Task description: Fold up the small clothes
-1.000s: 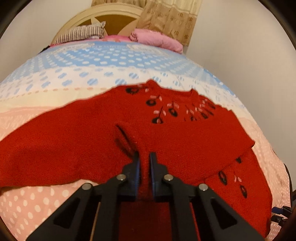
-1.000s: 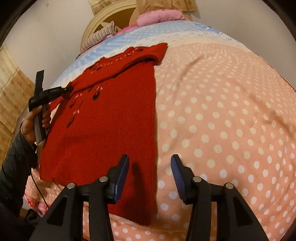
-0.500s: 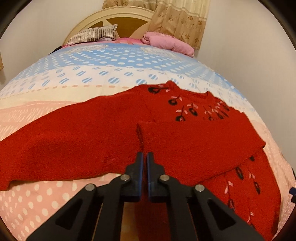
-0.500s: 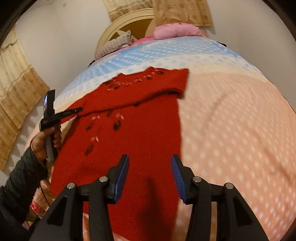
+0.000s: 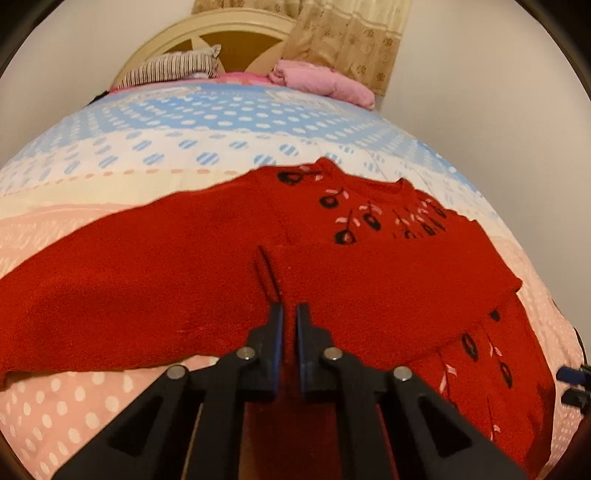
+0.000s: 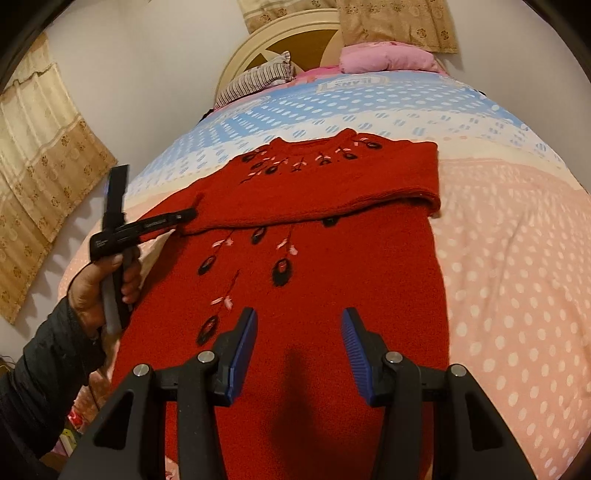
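A red sweater [image 6: 332,266] with dark flower stitching lies flat on a bed [image 6: 517,258] covered by a spotted quilt, pink at the near end and pale blue toward the far end. Seen from the right wrist camera, the sweater's neck points to the far end and its hem runs off the near edge of the picture. One sleeve [image 6: 325,192] is folded across the chest, its fold at the right edge of the body and its cuff reaching the left edge. The left gripper [image 6: 188,215] comes in from the left side of the bed with its tip at that cuff, held in a hand [image 6: 99,284] that comes out of a dark sleeve. In the left wrist camera its jaws stand almost together, with only a thin slit between them, right at the edge of the folded sleeve [image 5: 369,280]; whether they pinch any cloth cannot be told, since the fabric just in front of the tips lies loose with a small ridge. The other sleeve [image 5: 129,288] stretches out flat to the left in that view. The right gripper [image 6: 300,321] hangs above the lower part of the sweater with its blue pads [image 6: 243,347] well apart and nothing between them, and its shadow falls on the red cloth beneath. At the far end of the bed a striped pillow [image 6: 255,81] and a pink bundle [image 6: 384,57] lie against a round cream headboard [image 6: 280,40], with patterned curtains [image 6: 399,22] behind.
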### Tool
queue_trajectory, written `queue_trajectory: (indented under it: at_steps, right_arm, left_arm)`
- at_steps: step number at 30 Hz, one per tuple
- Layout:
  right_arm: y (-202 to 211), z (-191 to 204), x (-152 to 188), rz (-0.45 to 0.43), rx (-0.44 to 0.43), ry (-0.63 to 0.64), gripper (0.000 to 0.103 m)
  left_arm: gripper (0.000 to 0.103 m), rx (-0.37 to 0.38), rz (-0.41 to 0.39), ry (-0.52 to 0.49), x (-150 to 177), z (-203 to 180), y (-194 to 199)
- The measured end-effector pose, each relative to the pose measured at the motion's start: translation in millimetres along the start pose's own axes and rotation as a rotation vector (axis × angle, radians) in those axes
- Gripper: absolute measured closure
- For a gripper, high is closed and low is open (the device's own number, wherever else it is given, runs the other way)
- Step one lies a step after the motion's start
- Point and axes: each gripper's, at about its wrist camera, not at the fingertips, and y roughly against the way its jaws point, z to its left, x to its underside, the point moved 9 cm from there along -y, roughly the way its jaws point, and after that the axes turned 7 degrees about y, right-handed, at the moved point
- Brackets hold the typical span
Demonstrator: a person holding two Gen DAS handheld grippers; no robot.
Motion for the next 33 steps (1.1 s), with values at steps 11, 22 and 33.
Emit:
queue_trajectory:
  at_steps: [11, 22, 33]
  right_arm:
    - [-25, -47, -48, -0.036, 0.082, -0.035, 0.054]
    - [-123, -84, -86, 0.119, 0.144, -0.013, 0.037]
    - [-137, -36, -85, 0.096, 0.153, 0.138, 0.026]
  left_arm:
    - [0.097, -0.054, -0.013, 0.002, 4, 13, 6]
    - [0.096, -0.066, -0.013, 0.027, 8, 19, 7]
    - [0.063, -0.123, -0.048, -0.005, 11, 30, 41]
